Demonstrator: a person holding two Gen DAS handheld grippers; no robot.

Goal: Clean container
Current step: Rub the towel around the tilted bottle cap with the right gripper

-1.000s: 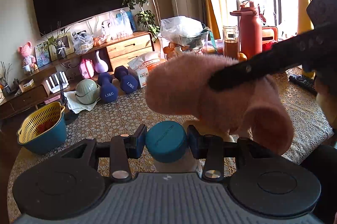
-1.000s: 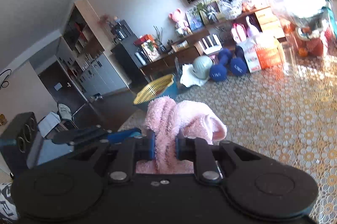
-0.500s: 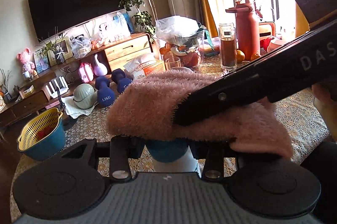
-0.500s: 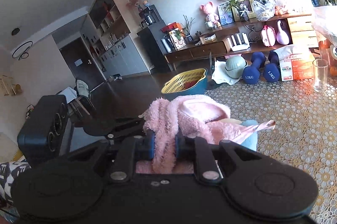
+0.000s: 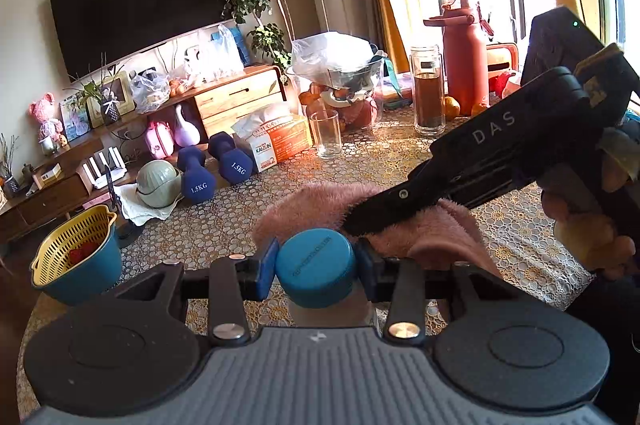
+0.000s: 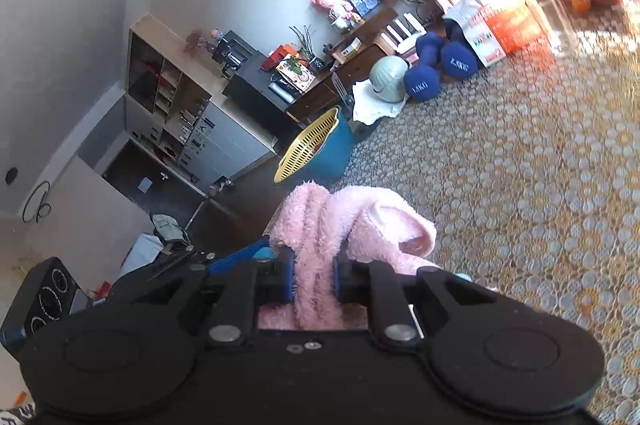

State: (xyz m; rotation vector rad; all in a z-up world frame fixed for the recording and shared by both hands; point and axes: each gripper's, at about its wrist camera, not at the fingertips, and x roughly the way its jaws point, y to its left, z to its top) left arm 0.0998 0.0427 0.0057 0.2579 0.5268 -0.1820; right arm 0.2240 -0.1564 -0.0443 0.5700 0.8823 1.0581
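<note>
Jaws clamped on blue-capped container (image 5: pixel 315 267) and pink cloth (image 6: pixel 320 225), drinking glass (image 5: pixel 326 133) beyond

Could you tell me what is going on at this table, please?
A person is cleaning a container with a hand-held gripper in each hand. The left hand-held gripper is shut on the container's blue cap, holding it upright on the table. The right hand-held gripper is shut on a pink cloth and has it beside the cap.
</note>
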